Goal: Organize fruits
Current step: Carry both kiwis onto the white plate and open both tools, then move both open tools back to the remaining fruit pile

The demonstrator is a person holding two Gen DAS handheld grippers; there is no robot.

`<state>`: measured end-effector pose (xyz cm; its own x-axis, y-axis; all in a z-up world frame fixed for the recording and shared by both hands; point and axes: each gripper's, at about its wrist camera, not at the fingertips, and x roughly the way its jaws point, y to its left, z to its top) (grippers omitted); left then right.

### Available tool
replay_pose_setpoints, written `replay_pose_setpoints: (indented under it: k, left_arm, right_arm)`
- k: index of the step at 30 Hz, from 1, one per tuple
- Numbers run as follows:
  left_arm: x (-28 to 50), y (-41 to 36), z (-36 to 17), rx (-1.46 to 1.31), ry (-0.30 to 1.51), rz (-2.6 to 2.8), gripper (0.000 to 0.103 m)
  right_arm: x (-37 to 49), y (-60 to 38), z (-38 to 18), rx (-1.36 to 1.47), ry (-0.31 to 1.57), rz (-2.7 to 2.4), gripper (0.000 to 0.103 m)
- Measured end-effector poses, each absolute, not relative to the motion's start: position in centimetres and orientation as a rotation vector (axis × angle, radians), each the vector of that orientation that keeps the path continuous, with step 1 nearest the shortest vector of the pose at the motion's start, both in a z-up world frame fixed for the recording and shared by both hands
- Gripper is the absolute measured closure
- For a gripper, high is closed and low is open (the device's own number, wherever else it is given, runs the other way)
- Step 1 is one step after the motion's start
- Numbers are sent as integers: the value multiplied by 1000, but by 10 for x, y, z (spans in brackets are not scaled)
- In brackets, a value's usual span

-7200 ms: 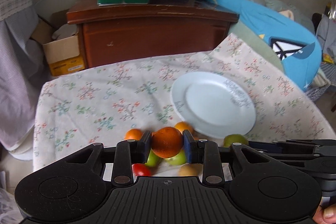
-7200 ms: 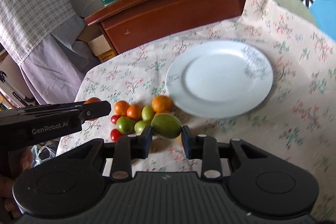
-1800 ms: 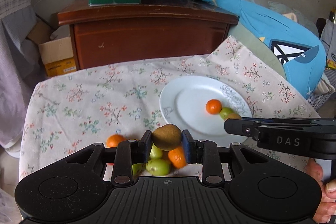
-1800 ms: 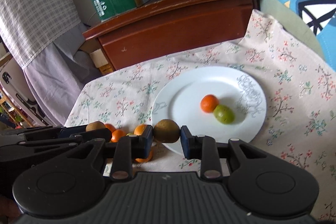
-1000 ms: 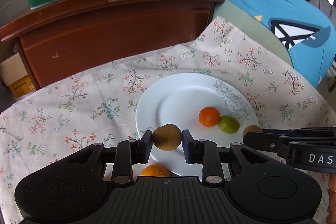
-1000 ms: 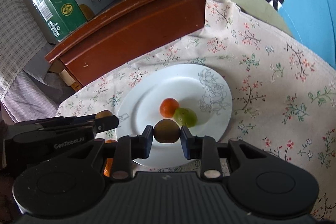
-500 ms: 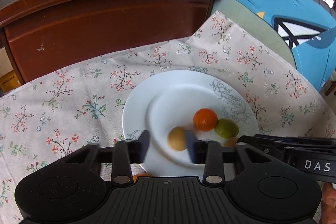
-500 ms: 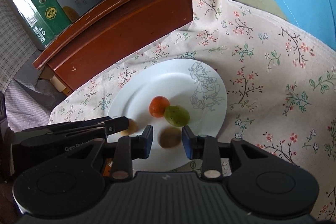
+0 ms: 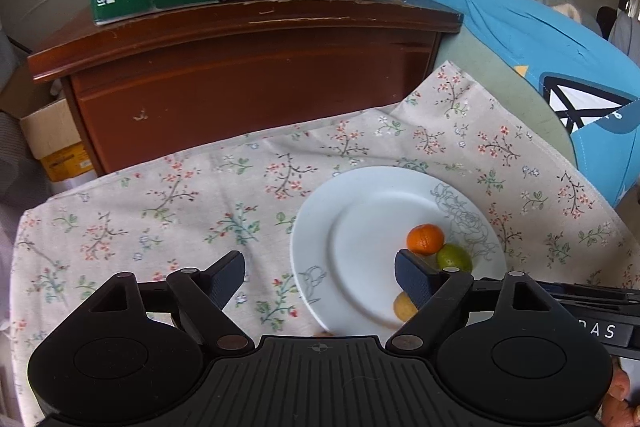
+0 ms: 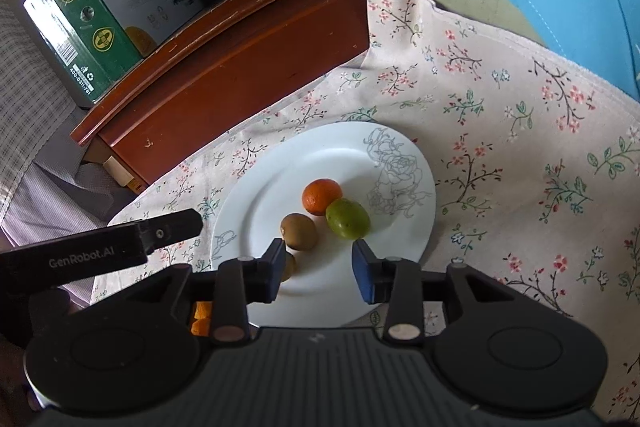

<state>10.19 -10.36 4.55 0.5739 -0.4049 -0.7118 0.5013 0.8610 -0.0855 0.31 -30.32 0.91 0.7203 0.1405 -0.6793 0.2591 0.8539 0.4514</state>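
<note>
My left jaws (image 9: 320, 277) have just been opening and now stand spread wide with nothing between them. My right jaws (image 10: 319, 269) have also just been opening; they are parted, and no fruit is pinched between the pads. Both sets hang over the near edge of the white plate (image 10: 248, 195), which serves as the landmark here.

On the plate: a brown kiwi (image 10: 299, 231) near its centre, a second brown fruit (image 10: 289, 267) just nearer me and half hidden behind my right jaw, an orange mandarin (image 10: 322, 195) on the far side, and a green fruit (image 10: 347, 218) touching the mandarin.

Step in hand, as I judge it: release complete for two fruits. An orange fruit (image 10: 200, 319) lies off the plate's near-left rim on the floral cloth (image 10: 500, 131) covering the bench. Next move calls for drawing both jaws back clear of the plate without nudging the loose, rollable fruit, then returning for the rest.
</note>
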Motion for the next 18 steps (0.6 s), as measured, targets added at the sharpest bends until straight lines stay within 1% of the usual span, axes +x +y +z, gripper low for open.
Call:
replay_pose_setpoints:
  k: [18]
  left_arm:
    - [86,-53,67,150,792,-455,19]
  right_arm:
    - [-3,-276,19,495,799,8,63]
